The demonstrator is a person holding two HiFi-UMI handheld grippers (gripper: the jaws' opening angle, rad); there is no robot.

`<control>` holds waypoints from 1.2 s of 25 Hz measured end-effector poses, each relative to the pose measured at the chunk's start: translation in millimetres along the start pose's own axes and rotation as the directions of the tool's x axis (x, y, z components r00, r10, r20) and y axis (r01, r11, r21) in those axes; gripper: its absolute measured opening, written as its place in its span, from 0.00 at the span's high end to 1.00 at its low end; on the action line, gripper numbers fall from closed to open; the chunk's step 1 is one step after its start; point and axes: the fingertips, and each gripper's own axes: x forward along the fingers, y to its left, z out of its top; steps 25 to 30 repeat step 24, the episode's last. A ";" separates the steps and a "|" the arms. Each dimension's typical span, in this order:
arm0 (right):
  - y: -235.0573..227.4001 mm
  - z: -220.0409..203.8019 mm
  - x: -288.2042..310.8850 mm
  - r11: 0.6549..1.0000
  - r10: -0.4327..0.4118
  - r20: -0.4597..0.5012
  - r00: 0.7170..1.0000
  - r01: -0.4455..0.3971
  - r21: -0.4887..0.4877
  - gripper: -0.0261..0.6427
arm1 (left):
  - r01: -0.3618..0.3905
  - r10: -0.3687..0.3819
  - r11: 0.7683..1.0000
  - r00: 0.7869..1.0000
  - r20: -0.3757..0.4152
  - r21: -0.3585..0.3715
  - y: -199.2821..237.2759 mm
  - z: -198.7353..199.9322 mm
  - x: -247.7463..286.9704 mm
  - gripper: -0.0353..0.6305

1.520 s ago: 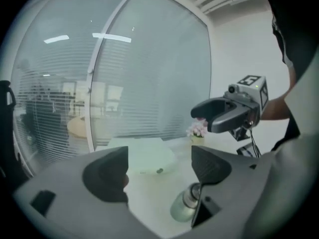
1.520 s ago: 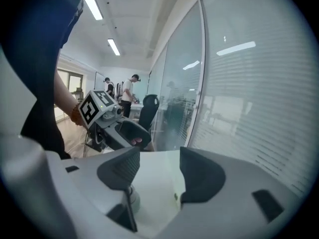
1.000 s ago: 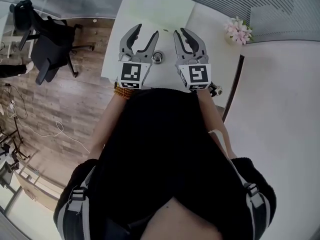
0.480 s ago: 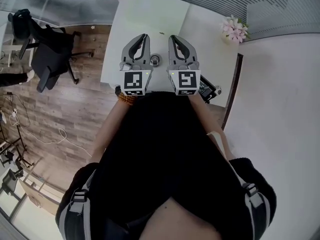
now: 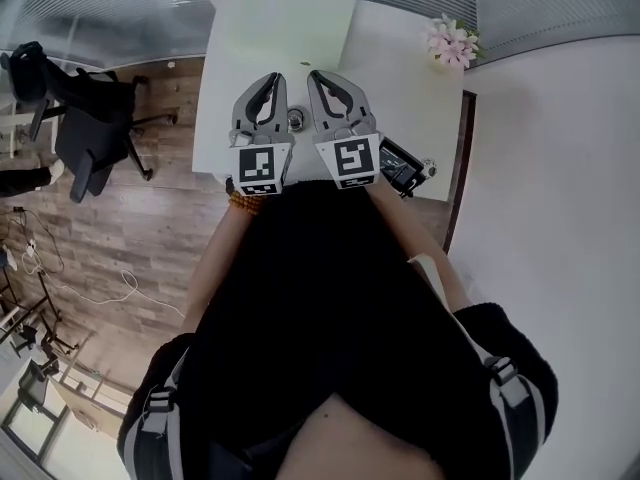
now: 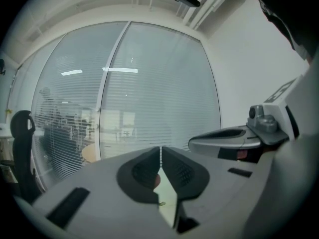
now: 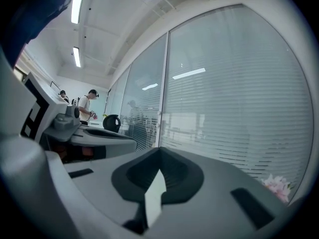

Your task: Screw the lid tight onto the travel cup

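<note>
Far left there's a black chair on the wood floor, well off the white counter. The person stands at the near edge of the counter, holding both grippers out over it side by side.

The left gripper has its jaws pressed together with nothing in them, and its own view shows the tips meeting with just the blinds behind them.

The cup is the small shiny round thing sitting on the counter right between the two grippers. Can't tell from up here if the lid's on, and neither gripper is touching it.

The right gripper is the same deal, clamped together and empty.

Just right of it a black gadget sits at the counter edge, and pink flowers are in the far right corner.
</note>
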 end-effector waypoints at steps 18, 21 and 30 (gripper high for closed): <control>14.7 -14.5 2.3 0.998 0.066 -0.034 0.997 -0.066 -0.013 0.96 | -0.015 0.014 1.000 1.000 -0.027 -0.013 0.9 -12.3 -4.2 0.92; 18.0 -15.7 2.9 0.997 0.079 -0.036 0.996 -0.079 -0.014 0.96 | -0.009 0.009 1.000 0.999 -0.031 -0.013 -2.0 -13.8 -5.0 0.92; 18.9 -15.3 2.5 0.996 0.088 -0.036 0.995 -0.089 -0.019 0.96 | -0.002 0.002 1.000 0.999 -0.035 -0.012 -5.7 -14.9 -4.8 0.92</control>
